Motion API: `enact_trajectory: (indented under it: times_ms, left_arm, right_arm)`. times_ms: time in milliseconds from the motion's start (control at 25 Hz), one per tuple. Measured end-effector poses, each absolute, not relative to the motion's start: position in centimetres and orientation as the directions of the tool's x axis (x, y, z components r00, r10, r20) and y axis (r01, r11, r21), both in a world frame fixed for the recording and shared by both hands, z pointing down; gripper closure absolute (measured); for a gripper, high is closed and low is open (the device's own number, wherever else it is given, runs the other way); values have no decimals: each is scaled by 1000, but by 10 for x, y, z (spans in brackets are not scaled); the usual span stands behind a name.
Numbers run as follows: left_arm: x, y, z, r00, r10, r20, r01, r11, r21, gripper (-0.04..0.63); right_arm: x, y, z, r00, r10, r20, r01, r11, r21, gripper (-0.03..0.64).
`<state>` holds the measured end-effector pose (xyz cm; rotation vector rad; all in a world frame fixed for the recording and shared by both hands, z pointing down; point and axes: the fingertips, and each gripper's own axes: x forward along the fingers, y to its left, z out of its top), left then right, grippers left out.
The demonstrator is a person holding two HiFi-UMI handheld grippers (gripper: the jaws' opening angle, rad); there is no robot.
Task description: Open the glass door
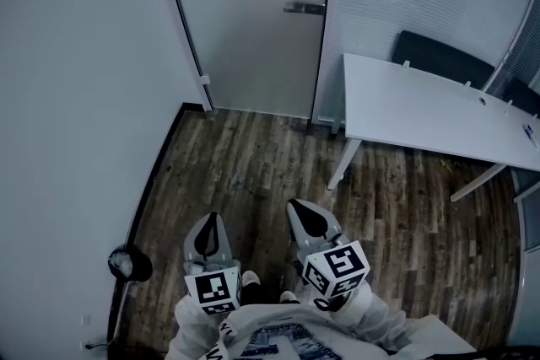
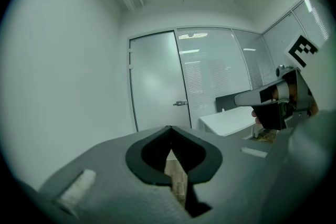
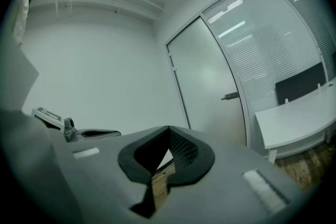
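Markings: the left cube (image 1: pixel 211 291) and right cube (image 1: pixel 336 268) carry black square markers only, and the print on the shirt (image 1: pixel 278 343) at bottom centre is too blurred to read. Count: one door (image 1: pixel 253 13), one handle (image 1: pixel 304 8), two tools, one desk (image 1: pixel 422 110) and one dark chair (image 1: pixel 443 59) behind it. The door stands at top centre of the head view, upright in its frame, long axis vertical, hinges on its left edge. The handle lies level at the door's right edge, its lever pointing left. Left tool (image 1: pixel 211 219): jaws together, nothing between them. Right tool (image 1: pixel 299 208): jaws together, nothing held. Both sit low in frame over the wood floor (image 1: pixel 253 173), aimed toward the door and well apart from it.
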<state>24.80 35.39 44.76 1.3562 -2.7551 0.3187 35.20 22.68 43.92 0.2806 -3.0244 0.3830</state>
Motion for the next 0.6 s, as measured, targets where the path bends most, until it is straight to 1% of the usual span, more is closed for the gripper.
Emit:
enact_trajectory:
  times_ms: [360, 600]
  left_arm:
    - [194, 331, 455, -608, -782, 139, -794, 592, -142, 591]
    - [123, 309, 463, -595, -789, 151, -804, 581, -130, 591]
  right_arm:
    - [300, 204, 447, -977, -178, 121, -202, 953, -227, 612]
    - [230, 182, 451, -971, -193, 139, -221, 949, -224, 612]
